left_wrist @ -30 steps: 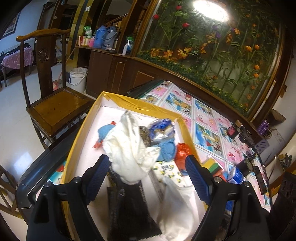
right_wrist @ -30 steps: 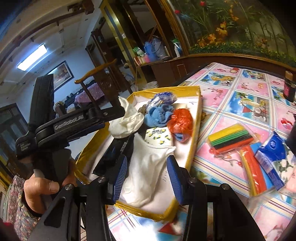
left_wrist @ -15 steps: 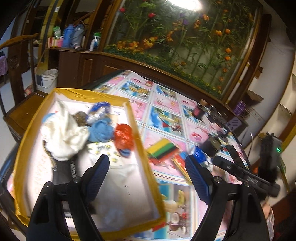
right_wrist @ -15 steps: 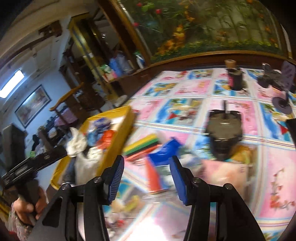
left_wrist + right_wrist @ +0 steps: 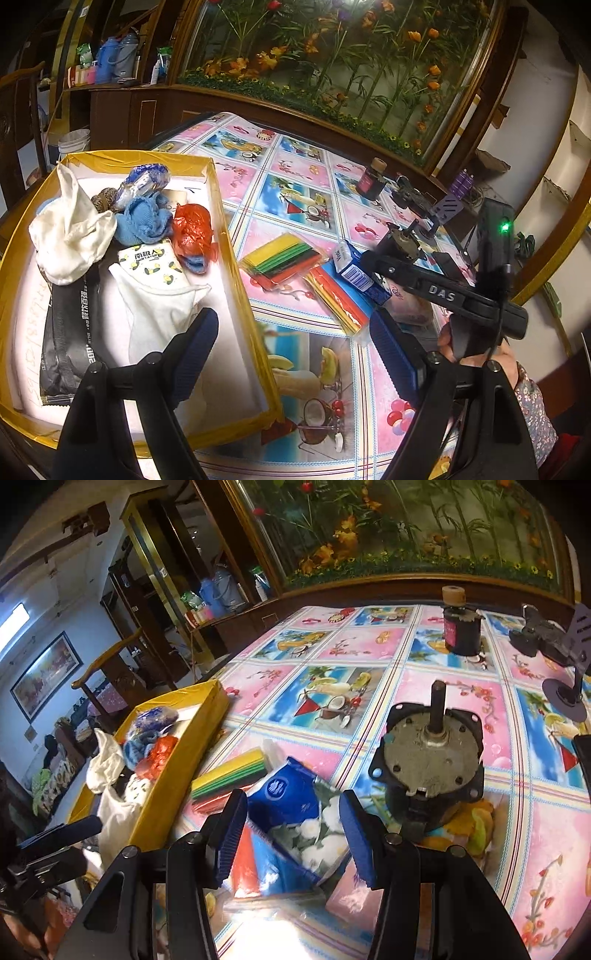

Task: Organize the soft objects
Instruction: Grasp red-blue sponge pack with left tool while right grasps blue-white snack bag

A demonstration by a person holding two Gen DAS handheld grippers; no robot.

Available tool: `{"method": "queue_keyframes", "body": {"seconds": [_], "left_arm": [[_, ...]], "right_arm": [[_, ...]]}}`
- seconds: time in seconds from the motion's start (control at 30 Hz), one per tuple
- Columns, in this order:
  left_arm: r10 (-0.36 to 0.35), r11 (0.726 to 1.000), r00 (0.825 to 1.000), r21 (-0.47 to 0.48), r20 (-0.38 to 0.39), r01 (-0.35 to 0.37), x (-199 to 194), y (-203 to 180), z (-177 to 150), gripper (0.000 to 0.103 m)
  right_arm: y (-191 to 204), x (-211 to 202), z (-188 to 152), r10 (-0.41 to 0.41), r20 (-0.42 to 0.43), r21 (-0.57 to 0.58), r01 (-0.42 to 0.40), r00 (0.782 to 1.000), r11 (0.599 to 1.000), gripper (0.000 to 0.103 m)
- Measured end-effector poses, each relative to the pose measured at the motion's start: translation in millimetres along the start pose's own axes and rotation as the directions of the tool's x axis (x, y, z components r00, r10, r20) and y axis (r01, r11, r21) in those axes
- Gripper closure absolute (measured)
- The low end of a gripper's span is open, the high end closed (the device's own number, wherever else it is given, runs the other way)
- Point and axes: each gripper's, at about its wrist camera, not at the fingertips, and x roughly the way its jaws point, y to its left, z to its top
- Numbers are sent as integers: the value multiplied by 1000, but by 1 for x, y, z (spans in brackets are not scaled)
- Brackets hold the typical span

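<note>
The right gripper [image 5: 291, 834] is released above the blue pack [image 5: 291, 812], low in the frame. The left gripper [image 5: 291, 354] is also released, at the box [image 5: 236, 258] edge with cloths [image 5: 70, 232] inside.

My left camera looks down over the yellow box [image 5: 236, 236] toward the flowered tablecloth [image 5: 295, 192]. My right camera sits closer above the blue tissue pack [image 5: 284, 797]. Both views share box, tablecloth and pack.

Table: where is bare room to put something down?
Free: the cloth between the box and the bottle, and the box's near corner. Crowded: around the sponges, blue pack and motor.
</note>
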Motion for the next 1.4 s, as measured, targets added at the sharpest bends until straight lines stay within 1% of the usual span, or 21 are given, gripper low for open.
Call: {"method": "queue_keyframes", "body": {"seconds": [0.07,0.13,0.17,0.27,0.3,0.37,0.5,0.53,0.6,0.63,0.73,0.87,0.93,0.97,1.0,1.03,1.07,1.1,1.2,1.27,1.4], "left_arm": [[-3,1000,1000,4,-2,3,-1,-1,-1,20],[-3,1000,1000,9,-2,3,-2,-3,-3,20],[-3,1000,1000,9,-2,3,-3,-2,-3,20],[5,1000,1000,6,-1,-5,-8,1,-4,20],[5,1000,1000,5,-2,-5,-10,2,-3,20],[9,1000,1000,5,-2,-9,-14,4,-3,20],[2,1000,1000,-6,-2,-2,-17,8,-2,20],[-1,1000,1000,-6,-2,1,-17,8,-2,20],[-2,1000,1000,-4,1,2,-16,7,-2,20],[-4,1000,1000,-5,0,4,-16,7,-2,20],[-10,1000,1000,-6,-10,10,-12,6,-3,20],[-17,1000,1000,-2,-20,17,-11,6,-7,20],[-22,1000,999,0,-25,22,-11,4,-8,20],[-24,1000,999,2,-24,24,-11,3,-8,20],[-26,1000,999,4,-23,26,-11,2,-8,20],[-29,1000,999,8,-22,29,-12,0,-8,20],[-31,999,999,12,-21,32,-13,-1,-8,20],[-35,999,999,15,-20,35,-13,-3,-8,20],[-39,999,999,30,-34,40,-9,-12,-9,20],[-44,998,997,50,-57,47,-2,-22,-9,20],[-22,997,988,76,-150,33,25,-44,-8,20]], "right_arm": [[-1,9,-1,7,-32,-9,-8,999,1000,46],[2,8,-3,52,-45,-9,-52,998,999,46],[6,8,-5,82,-73,-14,-83,994,996,46],[27,1,-14,161,-149,-64,-172,976,983,45],[35,-4,-20,187,-165,-76,-202,968,976,41],[44,-12,-31,223,-180,-93,-243,958,966,35],[52,-27,-47,317,-194,-98,-340,928,935,33],[52,-30,-47,298,-174,-105,-318,939,942,33],[49,-37,-43,199,-109,-131,-213,974,968,33],[49,-38,-43,179,-97,-141,-192,979,971,30],[50,-30,-40,160,-119,-171,-179,980,969,21],[49,-7,-31,104,-160,-225,-139,982,964,19],[47,8,-29,147,-204,-210,-190,968,959,19],[45,16,-30,149,-221,-199,-194,964,961,19],[45,22,-32,142,-231,-185,-187,962,965,20],[45,20,-33,139,-206,-188,-179,969,966,33],[45,20,-32,152,-221,-174,-193,963,966,45],[41,18,-31,167,-232,-135,-202,958,970,45],[22,6,-29,125,-200,-58,-139,972,989,45],[12,-8,-29,132,-171,-9,-135,976,991,46],[-1,-45,-30,160,-65,27,-159,985,987,45]]}}
